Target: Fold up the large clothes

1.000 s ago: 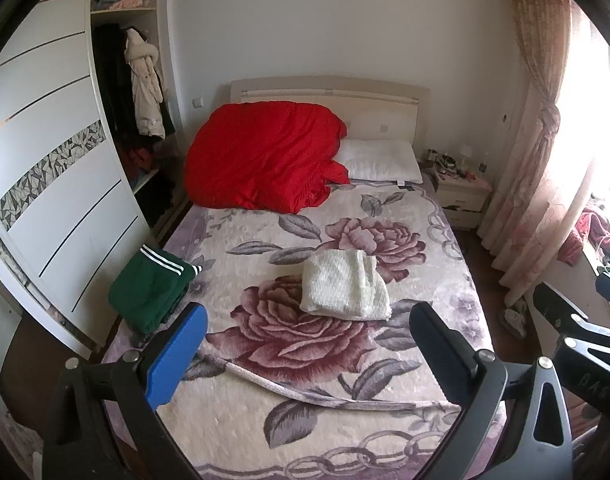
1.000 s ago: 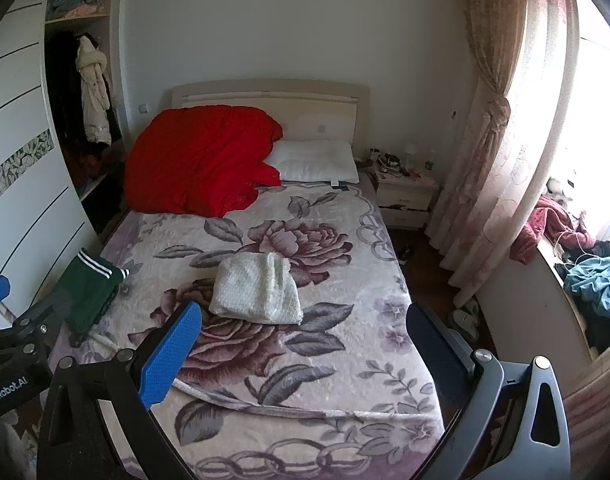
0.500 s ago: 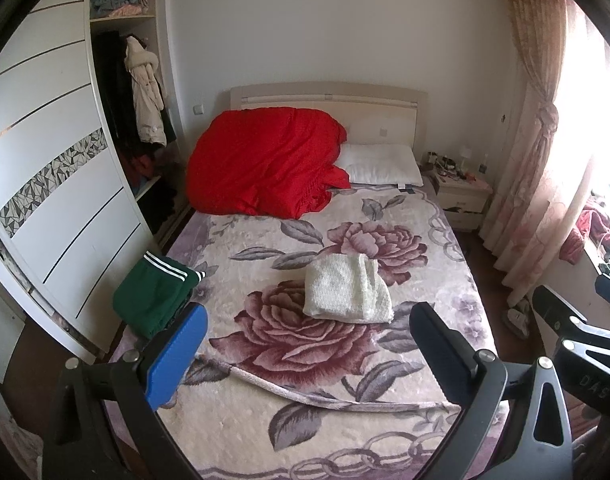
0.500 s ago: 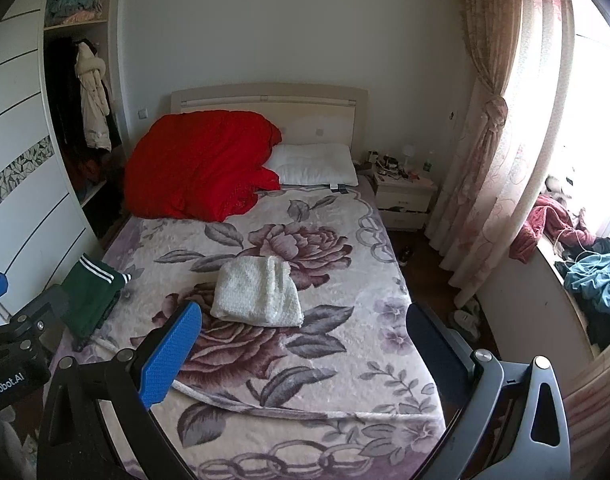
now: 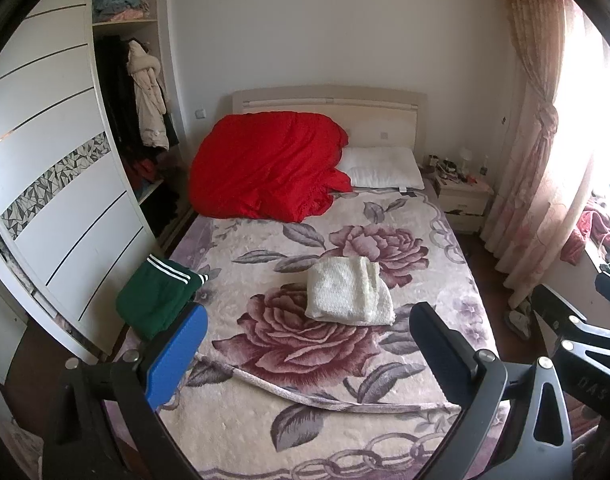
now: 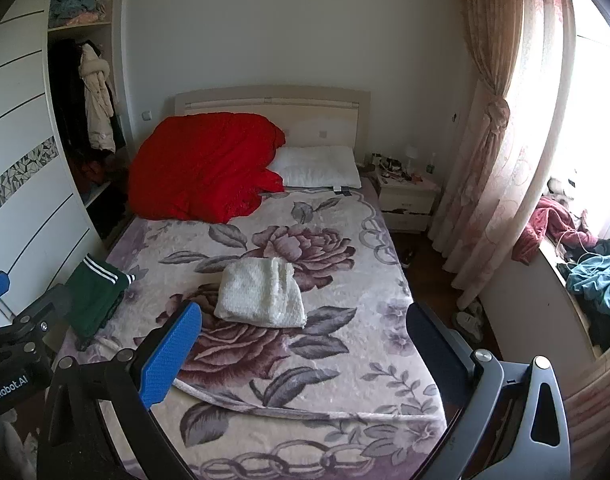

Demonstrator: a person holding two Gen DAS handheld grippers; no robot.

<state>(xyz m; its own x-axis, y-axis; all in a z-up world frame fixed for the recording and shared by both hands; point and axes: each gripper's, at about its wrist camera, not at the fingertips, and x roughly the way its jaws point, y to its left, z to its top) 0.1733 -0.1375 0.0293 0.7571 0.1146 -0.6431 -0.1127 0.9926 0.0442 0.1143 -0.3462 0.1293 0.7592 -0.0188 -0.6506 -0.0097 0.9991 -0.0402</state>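
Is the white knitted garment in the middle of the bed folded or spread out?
Folded. The white knitted garment lies as a compact rectangle on the floral blanket, with stacked layers showing along its right edge.

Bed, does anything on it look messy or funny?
Yes. The green garment hangs half off the bed's left edge, and the floral blanket has a raised crease near the foot. The white knitted garment lies neatly folded.

Red duvet (image 5: 265, 172) beside white pillow (image 5: 381, 168), nightstand (image 5: 463, 200), tied curtain (image 6: 493, 152), open wardrobe (image 5: 133, 120)
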